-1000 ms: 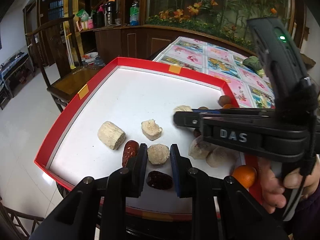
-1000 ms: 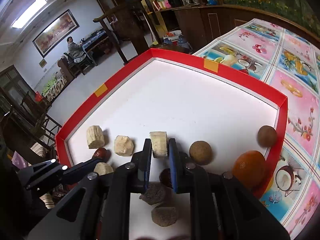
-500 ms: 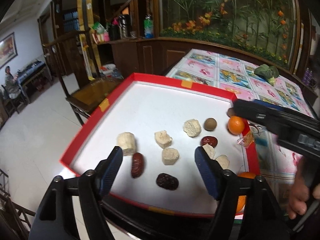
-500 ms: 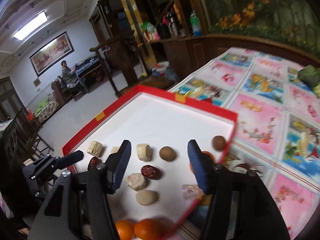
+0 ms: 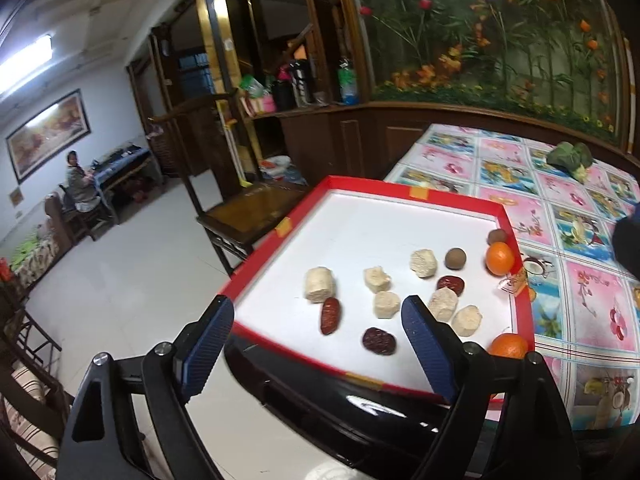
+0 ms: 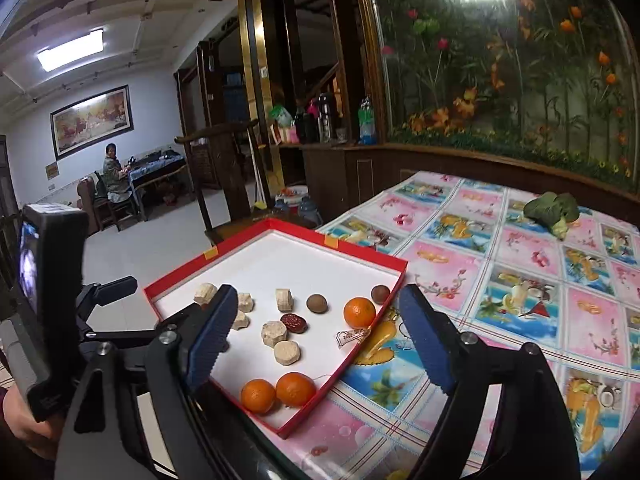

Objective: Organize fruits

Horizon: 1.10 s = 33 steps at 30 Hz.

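Note:
A red-rimmed white tray (image 5: 400, 189) (image 6: 352, 249) sits at the table corner. It holds several beige chunks (image 5: 319, 289) (image 6: 273, 333), red dates (image 5: 330, 321) (image 6: 293, 322), brown round fruits (image 5: 455, 258) (image 6: 317, 303) and oranges (image 5: 499, 258) (image 6: 359, 312). Two more oranges (image 6: 277, 392) lie at the tray's near corner. My left gripper (image 5: 316, 342) is open and empty, held back above the tray's near edge. My right gripper (image 6: 314, 334) is open and empty, raised above and in front of the tray.
A flowered tablecloth (image 6: 520, 264) covers the table, with a green vegetable (image 6: 552, 207) at the far side. A wooden chair (image 5: 248, 208) stands by the tray's left. A small clear wrapper (image 6: 352, 336) lies at the tray's right rim. The table edge is glossy black (image 5: 360, 400).
Both grippers were shut on beige chunks in the tray; both opened, left the chunks on the tray, and pulled back and up.

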{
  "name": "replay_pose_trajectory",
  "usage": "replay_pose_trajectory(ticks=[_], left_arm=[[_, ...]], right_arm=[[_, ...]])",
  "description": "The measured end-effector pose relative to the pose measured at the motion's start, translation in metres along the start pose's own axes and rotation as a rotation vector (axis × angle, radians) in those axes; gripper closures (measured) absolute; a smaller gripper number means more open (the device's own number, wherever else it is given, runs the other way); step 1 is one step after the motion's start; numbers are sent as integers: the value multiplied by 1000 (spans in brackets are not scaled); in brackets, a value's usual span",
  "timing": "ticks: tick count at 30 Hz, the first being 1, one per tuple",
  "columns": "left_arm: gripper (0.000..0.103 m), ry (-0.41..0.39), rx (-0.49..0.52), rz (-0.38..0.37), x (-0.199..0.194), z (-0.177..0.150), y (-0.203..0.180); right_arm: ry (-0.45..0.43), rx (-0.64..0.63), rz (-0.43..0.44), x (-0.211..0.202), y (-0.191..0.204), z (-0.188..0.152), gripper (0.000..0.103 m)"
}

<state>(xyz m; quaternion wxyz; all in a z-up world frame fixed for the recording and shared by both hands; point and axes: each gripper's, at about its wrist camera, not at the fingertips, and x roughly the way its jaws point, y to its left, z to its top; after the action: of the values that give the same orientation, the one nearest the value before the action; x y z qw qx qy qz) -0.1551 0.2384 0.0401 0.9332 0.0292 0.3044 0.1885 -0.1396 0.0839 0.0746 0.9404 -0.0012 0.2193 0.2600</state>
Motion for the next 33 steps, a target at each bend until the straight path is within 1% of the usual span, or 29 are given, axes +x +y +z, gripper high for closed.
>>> replay_pose_trajectory(ticks=[2, 4, 6, 12, 13, 15, 16, 17, 18, 20, 23, 26, 28, 30, 33], left_arm=[[16, -18, -9, 2, -7, 0, 3], [16, -40, -26, -17, -17, 0, 9], [16, -65, -34, -34, -29, 1, 15], [16, -174, -39, -83, -76, 1, 30], [16, -198, -37, -80, -85, 2, 32], [16, -233, -40, -71, -96, 4, 36], [15, -248, -48, -76, -101, 5, 38], [14, -256, -56, -80, -104, 7, 39], [12, -263, -68, -84, -107, 9, 39], [7, -277, -81, -91, -110, 11, 38], [6, -295, -56, -97, -115, 11, 32], [1, -303, -31, -96, -119, 8, 29], [1, -312, -24, -94, -121, 7, 30], [1, -316, -33, -94, -123, 5, 33], [1, -300, -61, -98, -121, 4, 38]], right_arm=[[-46, 13, -21, -18, 2, -1, 14], [-76, 29, -32, -30, 4, 0, 12], [-94, 32, -39, -39, 6, 1, 11], [-140, 37, -110, -73, 21, 2, 10], [-142, 45, -126, -80, 24, 2, 10], [-149, 50, -131, -90, 27, 1, 10], [-160, 45, -130, -97, 28, 1, 9], [-172, 33, -131, -103, 29, 1, 4], [-186, 18, -138, -109, 29, 2, 3], [-223, 0, -158, -115, 28, 3, 3], [-250, 7, -170, -119, 23, 3, 3], [-254, 43, -159, -119, 15, 3, 3], [-246, 62, -155, -117, 14, 1, 3], [-235, 69, -140, -117, 15, -2, 3], [-223, 43, -140, -115, 23, -4, 2]])
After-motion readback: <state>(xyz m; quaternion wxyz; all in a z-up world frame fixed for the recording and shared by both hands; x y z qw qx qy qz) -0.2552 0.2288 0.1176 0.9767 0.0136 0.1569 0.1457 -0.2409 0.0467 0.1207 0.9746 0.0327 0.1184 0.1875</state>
